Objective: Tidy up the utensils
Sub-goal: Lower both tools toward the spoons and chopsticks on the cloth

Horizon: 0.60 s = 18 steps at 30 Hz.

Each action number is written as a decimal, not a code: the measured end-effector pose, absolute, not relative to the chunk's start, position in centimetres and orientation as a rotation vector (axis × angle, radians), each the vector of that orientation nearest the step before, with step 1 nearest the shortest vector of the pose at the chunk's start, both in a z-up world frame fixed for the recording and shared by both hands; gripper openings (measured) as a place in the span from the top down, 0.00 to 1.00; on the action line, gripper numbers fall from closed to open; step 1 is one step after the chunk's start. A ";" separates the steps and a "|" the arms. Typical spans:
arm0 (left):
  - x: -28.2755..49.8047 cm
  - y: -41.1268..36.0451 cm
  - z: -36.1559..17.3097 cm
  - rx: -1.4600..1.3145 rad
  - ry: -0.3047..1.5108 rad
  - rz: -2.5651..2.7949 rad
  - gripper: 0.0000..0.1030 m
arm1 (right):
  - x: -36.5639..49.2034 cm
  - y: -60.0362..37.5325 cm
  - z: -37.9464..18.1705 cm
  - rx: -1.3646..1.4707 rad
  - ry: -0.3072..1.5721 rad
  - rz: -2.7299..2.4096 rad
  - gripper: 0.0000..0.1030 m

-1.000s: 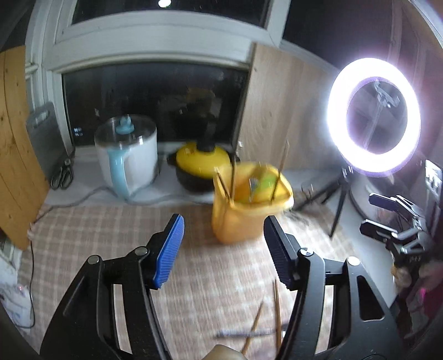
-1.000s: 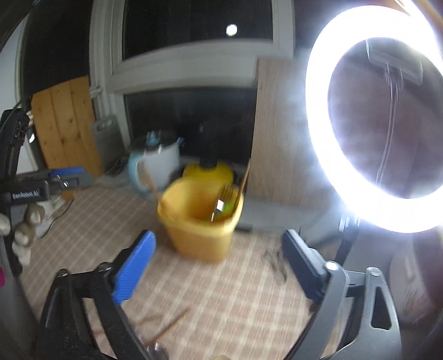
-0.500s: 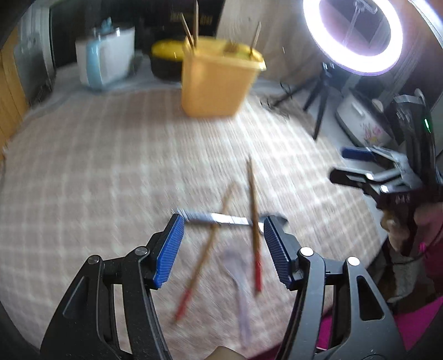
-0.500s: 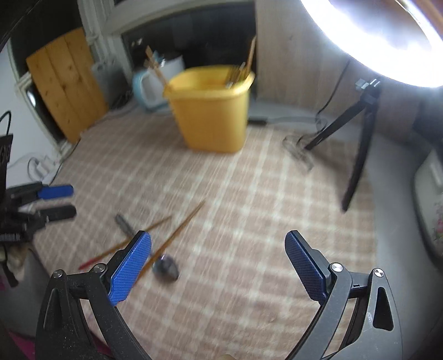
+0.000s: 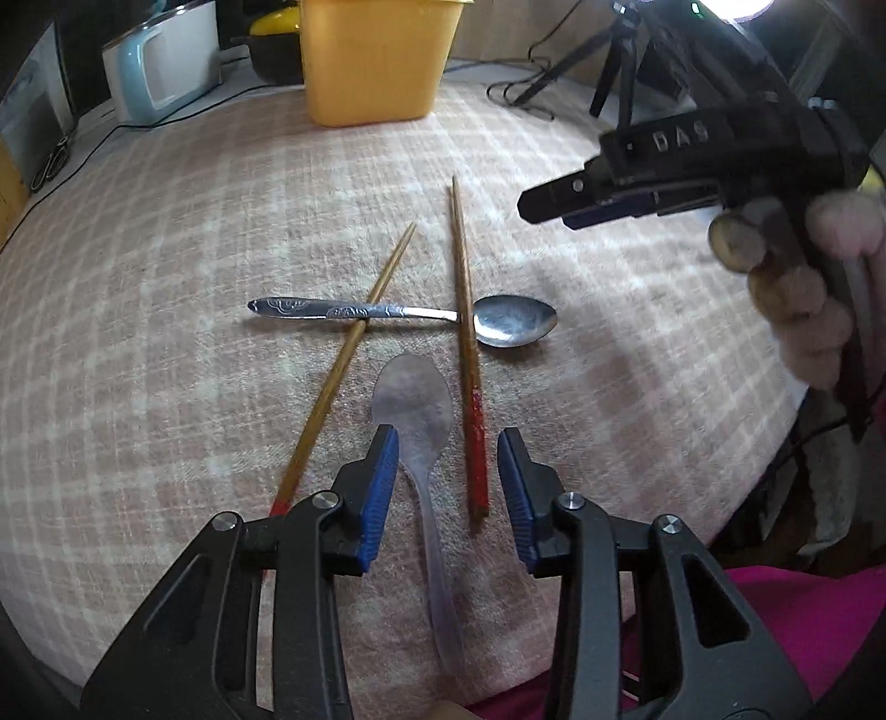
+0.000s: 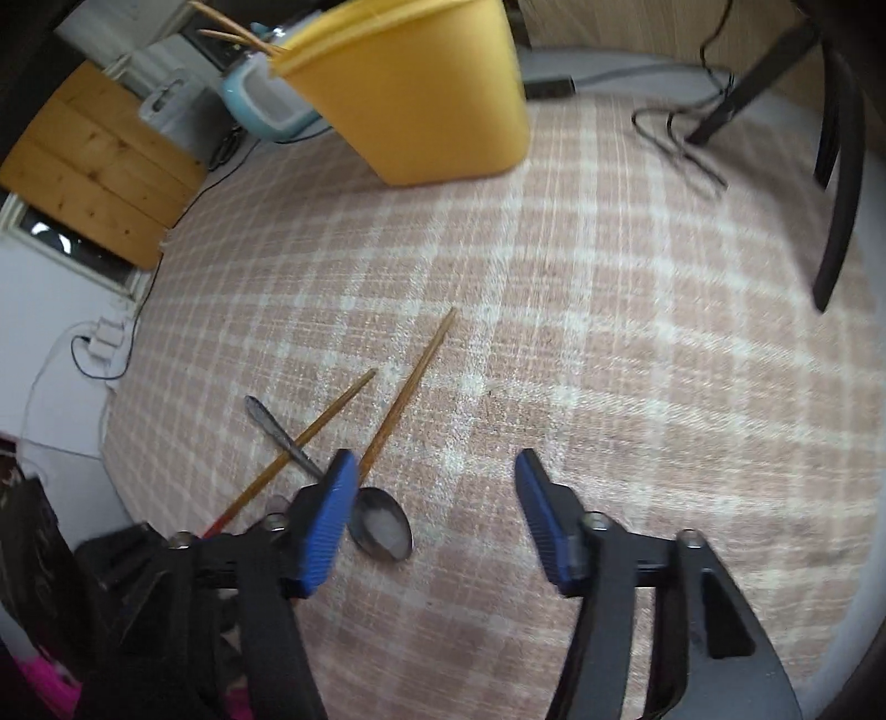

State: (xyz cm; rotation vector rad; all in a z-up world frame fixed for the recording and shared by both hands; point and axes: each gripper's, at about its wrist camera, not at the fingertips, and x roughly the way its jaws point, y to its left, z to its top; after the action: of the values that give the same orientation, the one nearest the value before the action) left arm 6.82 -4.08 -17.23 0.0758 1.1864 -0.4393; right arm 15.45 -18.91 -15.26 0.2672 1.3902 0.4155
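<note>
Looking down: a desk (image 5: pixel 138 332) with a pink and white checked cloth, seen from both wrist cameras.
Left gripper: the left gripper (image 5: pixel 447 487) hangs low over the near edge of the desk. Its jaws are spread wide and hold nothing.
Between the left jaws: the thin handle of a clear plastic spoon (image 5: pixel 412 410) and the red end of one chopstick lie in the gap. I cannot tell if the jaws touch the cloth.
Right gripper: the right gripper (image 6: pixel 434 518) is up over the near right part of the desk. Its jaws are spread wide and hold nothing. In the left view its side can be seen, held in a hand (image 5: pixel 814 310).
Metal spoon: a shiny metal spoon (image 5: pixel 407 317) lies sideways near the middle of the desk, bowl to the right.
Chopsticks: two wooden chopsticks with red ends lie across the metal spoon's handle. The left chopstick (image 5: pixel 349 354) leans, and the right chopstick (image 5: pixel 468 338) runs nearly straight away from the near edge.
Clear spoon: it lies between the two chopsticks, its bowl just short of the metal spoon.
Yellow tub: a yellow plastic tub (image 5: pixel 376 61) stands at the far edge of the desk, well apart from the things on the cloth. Wooden sticks poke out of its top in the right view.
Behind the tub: a white and blue kettle (image 5: pixel 166 61) and a yellow pot (image 5: pixel 274 27).
Far right corner: black tripod legs (image 5: pixel 609 77) and cables.
</note>
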 end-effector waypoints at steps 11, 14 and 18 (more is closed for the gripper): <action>8.6 -5.7 -19.2 0.130 1.248 -0.406 0.63 | 16.8 -18.8 -16.0 0.317 1.407 0.411 0.63; 8.9 -6.0 -19.3 0.131 1.248 -0.410 0.63 | 17.1 -18.9 -16.1 0.324 1.406 0.406 0.63; 9.5 -5.9 -19.5 0.115 1.243 -0.419 0.63 | 17.9 -18.6 -16.2 0.325 1.409 0.399 0.65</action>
State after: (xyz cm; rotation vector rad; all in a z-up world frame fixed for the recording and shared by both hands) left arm 9.51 -5.86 -19.50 0.1153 1.2427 -0.4191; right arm 17.86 -18.62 -16.23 0.3250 1.4090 0.3992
